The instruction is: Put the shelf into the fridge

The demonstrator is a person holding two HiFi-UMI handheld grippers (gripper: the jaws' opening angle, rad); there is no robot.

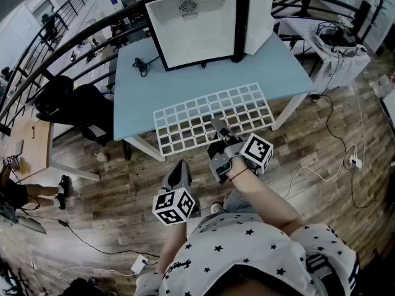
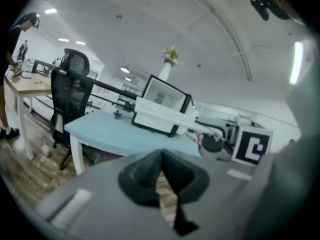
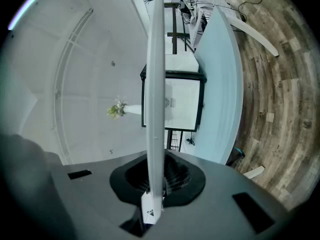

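Observation:
A small black fridge with a white inside stands open on the light-blue table, its door swung to the right. The white wire-grid shelf hovers flat over the table's front edge. My right gripper is shut on the middle of its near edge. In the right gripper view the shelf shows edge-on between the pads, pointing at the fridge. My left gripper hangs lower, in front of the table, shut and empty.
A black office chair stands left of the table, beside a wooden desk. A black cable lies on the table next to the fridge. A cluttered table is at the right, with cords on the wooden floor.

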